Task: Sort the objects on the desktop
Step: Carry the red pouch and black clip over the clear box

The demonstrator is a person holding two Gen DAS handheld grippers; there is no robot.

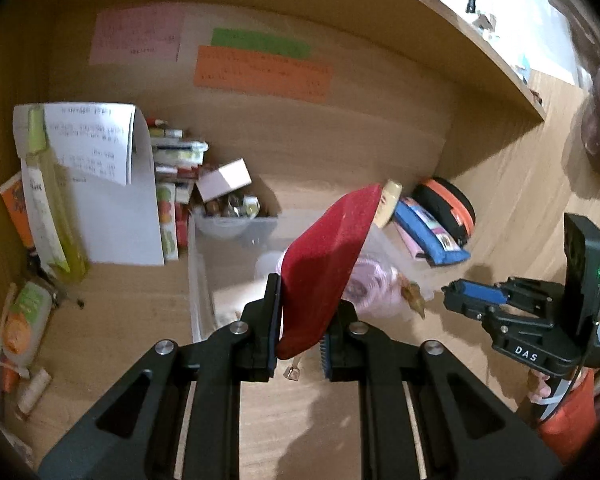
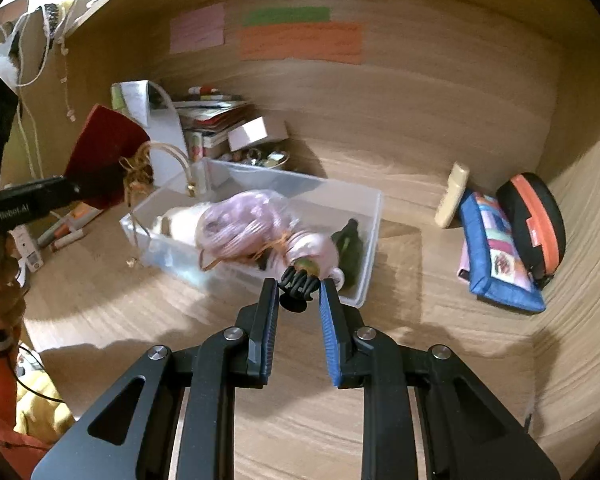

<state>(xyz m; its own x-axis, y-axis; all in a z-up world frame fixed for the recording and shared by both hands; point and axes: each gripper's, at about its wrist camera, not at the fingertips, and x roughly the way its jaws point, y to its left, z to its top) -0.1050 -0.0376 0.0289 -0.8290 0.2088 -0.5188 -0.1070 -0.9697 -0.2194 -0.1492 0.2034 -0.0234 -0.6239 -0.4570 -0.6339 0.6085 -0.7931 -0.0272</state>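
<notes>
My left gripper (image 1: 300, 312) is shut on a flat red velvet pouch (image 1: 328, 260) and holds it tilted above the clear plastic bin (image 1: 198, 276). The pouch also shows in the right wrist view (image 2: 104, 160), with a gold cord dangling from it. My right gripper (image 2: 300, 284) is shut on a black hair claw clip (image 2: 298, 282) at the bin's near rim (image 2: 352, 300). The bin holds a pale pink bundle in clear wrap (image 2: 244, 220) and a dark green item (image 2: 350, 244). The right gripper shows at the right of the left wrist view (image 1: 450, 292).
A blue patchwork pouch (image 2: 496, 252), an orange-and-black round case (image 2: 536, 220) and a cream tube (image 2: 452, 196) lie right of the bin. Books, a white box (image 2: 252, 132) and a bowl of small items (image 2: 260, 160) sit behind it. Pens and tubes (image 1: 24, 320) lie left.
</notes>
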